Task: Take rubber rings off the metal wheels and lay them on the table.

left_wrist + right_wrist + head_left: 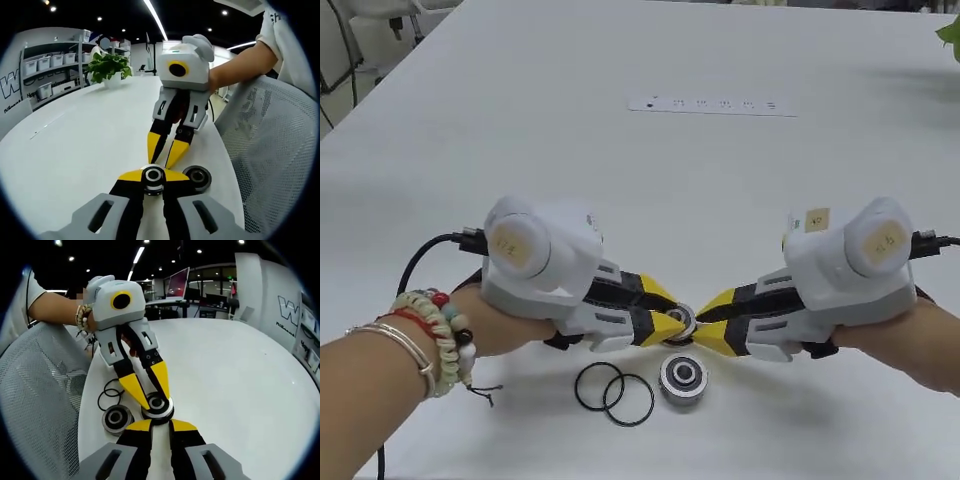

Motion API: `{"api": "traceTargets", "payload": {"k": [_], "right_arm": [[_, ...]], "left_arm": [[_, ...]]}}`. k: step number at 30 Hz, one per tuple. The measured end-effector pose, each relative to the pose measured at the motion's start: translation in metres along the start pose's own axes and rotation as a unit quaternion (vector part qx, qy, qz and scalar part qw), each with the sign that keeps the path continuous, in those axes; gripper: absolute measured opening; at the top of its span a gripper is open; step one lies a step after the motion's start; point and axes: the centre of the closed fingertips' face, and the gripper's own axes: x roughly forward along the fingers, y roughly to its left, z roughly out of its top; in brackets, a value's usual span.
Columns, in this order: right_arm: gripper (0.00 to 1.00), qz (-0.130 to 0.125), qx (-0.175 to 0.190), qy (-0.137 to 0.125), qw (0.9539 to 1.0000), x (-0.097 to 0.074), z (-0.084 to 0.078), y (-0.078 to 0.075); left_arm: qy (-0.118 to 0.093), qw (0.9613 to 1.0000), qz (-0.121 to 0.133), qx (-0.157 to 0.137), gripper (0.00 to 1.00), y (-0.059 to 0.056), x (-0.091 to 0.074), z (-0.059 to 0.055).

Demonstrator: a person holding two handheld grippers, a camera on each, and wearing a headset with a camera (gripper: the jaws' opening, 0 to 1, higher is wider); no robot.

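The left gripper [670, 320] comes in from the left side of the head view, in a hand whose wrist wears beaded bracelets [432, 335]; its yellow-tipped jaws are clamped on a small metal wheel [681, 318], one tip on either side of it — its own view shows this most plainly, with the wheel [153, 176] seated between the two tips. The right gripper [704, 326] faces it tip to tip; its jaws stand narrow, nearly together, with the points at the edge of the same wheel; whether they pinch anything there cannot be told. In the right gripper view the wheel [159, 406] sits just above that gripper's own tips, gripped by the left gripper [156, 399] reaching down from the upper left; whether this wheel carries a rubber ring is too small to tell.

On the white table [620, 170], just in front of the grippers and nearer the person, lies a second wheel [683, 379], flat and untouched; just left of it two black rubber rings [603, 397] lie flat — overlapping each other, apart from the second wheel. A grey mesh chair [40, 390] stands at the table's edge.
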Motion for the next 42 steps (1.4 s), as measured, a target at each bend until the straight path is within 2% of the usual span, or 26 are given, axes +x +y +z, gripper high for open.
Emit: {"api": "traceTargets", "payload": {"k": [4, 6, 8, 15, 28, 35, 40, 42], "right_arm": [[0.11, 0.005, 0.008, 0.0, 1.0, 0.0, -0.0001, 0.0026], [0.13, 0.01, 0.011, -0.009, 0.9998, 0.0007, 0.0044, 0.0059], [0.13, 0.005, 0.002, -0.002, 1.0, 0.0016, 0.0044, 0.0067], [0.16, 0.001, 0.019, -0.008, 0.9998, 0.0032, 0.0051, 0.0054], [0.17, -0.017, 0.014, -0.001, 0.9998, 0.0041, 0.005, 0.0048], [0.16, -0.02, 0.01, 0.001, 0.9997, 0.0041, 0.0052, 0.0048], [0.17, -0.023, 0.015, -0.004, 0.9996, 0.0041, 0.0061, 0.0041], [0.2, -0.022, 0.025, -0.014, 0.9993, 0.0049, 0.0096, 0.0049]], "left_arm": [[0.0, 1.0, 0.002, 0.0, 0.08, -0.0001, -0.0006, 0.0002], [0.0, 1.0, 0.003, 0.001, 0.08, -0.0001, -0.0006, 0.0003], [0.0, 1.0, 0.004, 0.0, 0.08, -0.0001, -0.0006, 0.0005], [-0.006, 0.9999, 0.009, -0.005, 0.08, 0.0007, -0.0012, 0.0004], [-0.023, 0.9996, 0.015, -0.009, 0.08, 0.001, -0.0022, 0.0005], [-0.021, 0.9996, 0.019, -0.008, 0.08, 0.0009, -0.0022, 0.0008], [-0.021, 0.9996, 0.02, -0.007, 0.08, 0.0012, -0.0024, 0.0008], [-0.022, 0.9995, 0.019, -0.006, 0.08, 0.001, -0.0023, 0.0009]]}}
